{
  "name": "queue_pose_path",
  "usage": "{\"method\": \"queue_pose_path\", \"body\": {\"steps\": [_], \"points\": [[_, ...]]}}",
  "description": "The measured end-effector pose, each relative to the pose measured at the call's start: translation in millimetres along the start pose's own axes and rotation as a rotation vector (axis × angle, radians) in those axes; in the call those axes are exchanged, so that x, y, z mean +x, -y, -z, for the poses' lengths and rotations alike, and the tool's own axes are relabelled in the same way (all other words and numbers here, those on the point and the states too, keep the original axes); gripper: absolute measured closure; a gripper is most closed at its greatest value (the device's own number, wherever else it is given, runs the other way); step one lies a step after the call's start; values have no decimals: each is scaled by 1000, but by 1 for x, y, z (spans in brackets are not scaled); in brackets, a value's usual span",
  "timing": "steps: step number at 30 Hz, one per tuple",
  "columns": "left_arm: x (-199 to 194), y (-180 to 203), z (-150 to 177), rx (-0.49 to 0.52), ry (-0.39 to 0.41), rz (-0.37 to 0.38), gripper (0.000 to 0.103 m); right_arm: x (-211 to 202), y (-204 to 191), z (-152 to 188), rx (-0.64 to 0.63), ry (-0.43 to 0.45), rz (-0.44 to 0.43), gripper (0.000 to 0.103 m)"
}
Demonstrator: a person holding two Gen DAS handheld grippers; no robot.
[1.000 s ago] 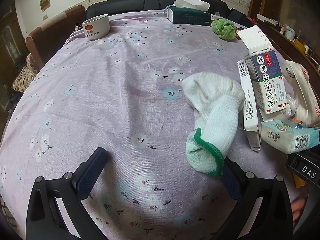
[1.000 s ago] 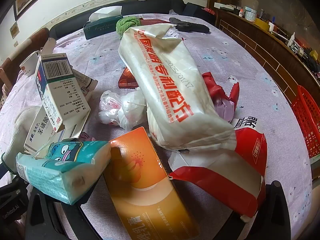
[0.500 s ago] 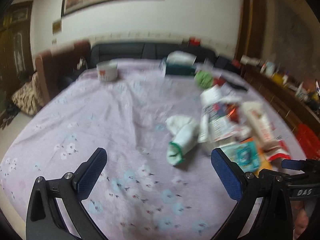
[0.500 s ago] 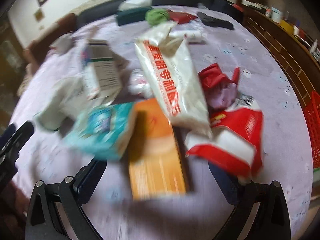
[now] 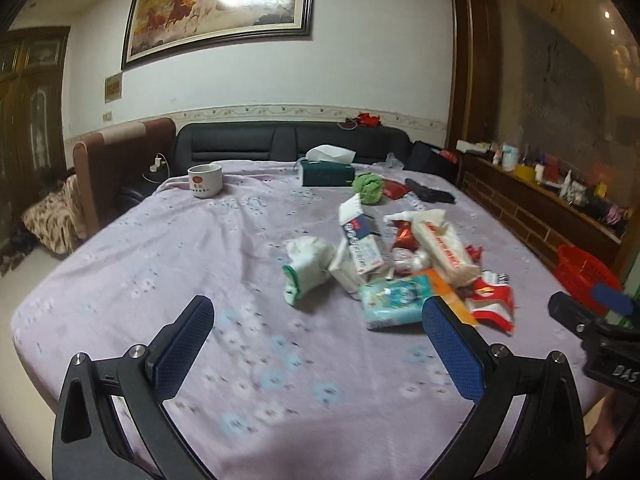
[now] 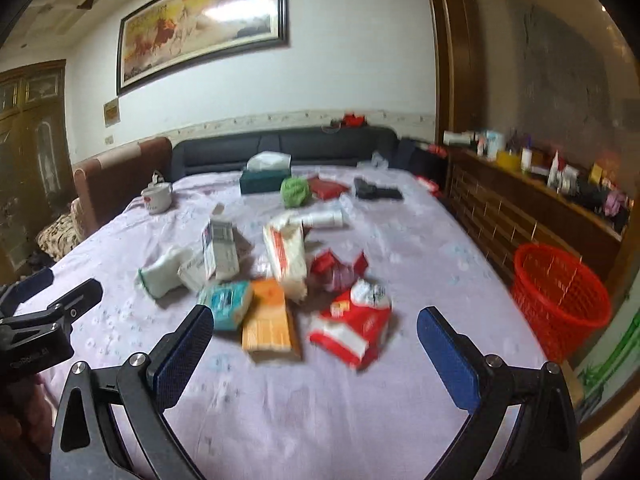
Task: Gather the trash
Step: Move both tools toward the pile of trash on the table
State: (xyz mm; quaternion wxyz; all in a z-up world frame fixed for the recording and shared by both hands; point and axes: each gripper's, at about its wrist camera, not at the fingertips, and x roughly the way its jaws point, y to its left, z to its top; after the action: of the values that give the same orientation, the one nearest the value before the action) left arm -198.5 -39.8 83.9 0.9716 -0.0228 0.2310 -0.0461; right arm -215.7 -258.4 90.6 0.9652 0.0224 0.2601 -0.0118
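Observation:
A heap of trash lies mid-table on the lilac floral cloth [image 5: 168,256]: a teal tissue pack [image 5: 394,302] [image 6: 226,304], an orange box [image 6: 270,326], a red-and-white wrapper [image 6: 352,326] [image 5: 492,294], a long white bag with red print [image 6: 285,258] [image 5: 444,246], a medicine carton [image 5: 358,236] [image 6: 220,252] and a white sock [image 5: 306,266] [image 6: 162,274]. My left gripper [image 5: 318,342] is open, held back from the heap. My right gripper [image 6: 314,350] is open too, above the near table edge. A red mesh basket [image 6: 558,300] [image 5: 584,276] stands right of the table.
At the far end sit a white cup [image 5: 205,180], a green tissue box [image 5: 328,172], a green cloth ball [image 5: 368,187] and a black object [image 6: 378,192]. A dark sofa [image 5: 288,140] backs the table. A cluttered wooden sideboard [image 6: 536,196] runs along the right wall.
Both grippers have pulled up and back from the heap, so the items look much smaller and the room has come into view. Both stay open and hold nothing.

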Motion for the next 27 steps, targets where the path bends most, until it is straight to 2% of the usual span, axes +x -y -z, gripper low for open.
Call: {"method": "queue_pose_path", "body": {"steps": [5, 9, 27], "points": [[-8, 8, 2, 19, 33, -29, 0, -17, 8, 7, -9, 52, 92, 0], [0, 2, 0, -2, 12, -14, 0, -24, 9, 7, -22, 94, 138, 0], [11, 9, 7, 28, -26, 1, 0, -14, 5, 7, -50, 65, 171, 0]]}}
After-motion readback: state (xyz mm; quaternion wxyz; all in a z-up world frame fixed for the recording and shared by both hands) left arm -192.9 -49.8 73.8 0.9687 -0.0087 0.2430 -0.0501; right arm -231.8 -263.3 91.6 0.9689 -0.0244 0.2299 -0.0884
